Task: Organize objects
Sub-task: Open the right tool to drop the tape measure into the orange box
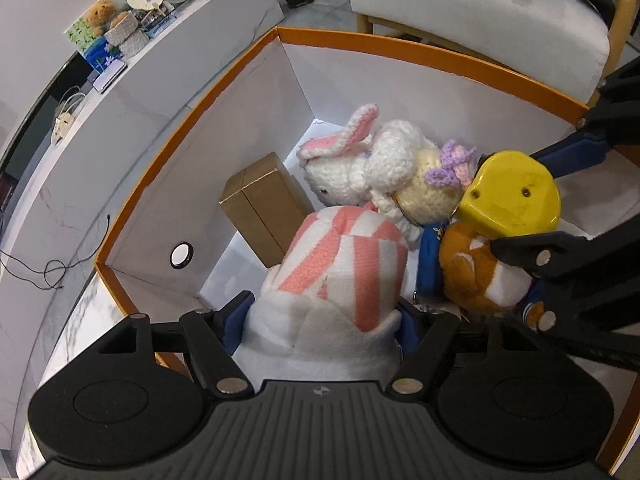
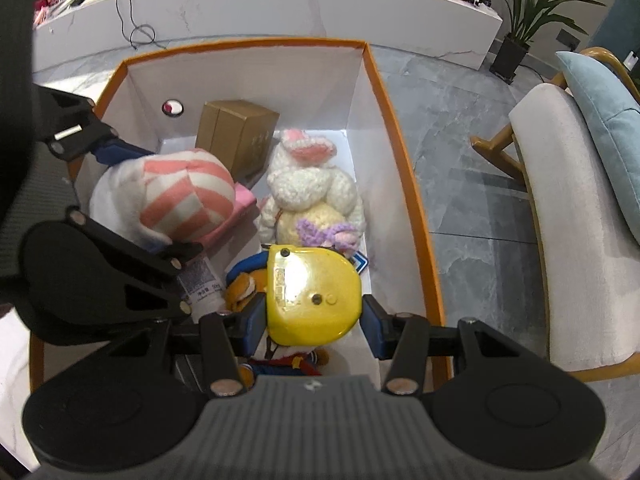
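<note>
The yellow plastic toy (image 2: pixel 312 296) is sitting low inside the orange-rimmed box (image 2: pixel 396 128), near its near edge and right wall. The right gripper (image 2: pixel 314 320) is clenched on it, one blue pad against each flank. Under it an orange plush in blue clothes (image 1: pixel 476 276) is lying on the box floor.

Toward the left wall, the striped pink-and-white plush (image 1: pixel 348 264) is resting between the fingers of the left gripper (image 1: pixel 320 320), which are standing apart from it; to my eye it is released.

Further in, a crocheted white bunny (image 2: pixel 308 176) is lying by the right wall, and a brown carton (image 2: pixel 236 132) is standing toward the far-left corner.

The packing is looking well advanced: four things are already resting in the box, and only the yellow toy is waiting to be let go.
</note>
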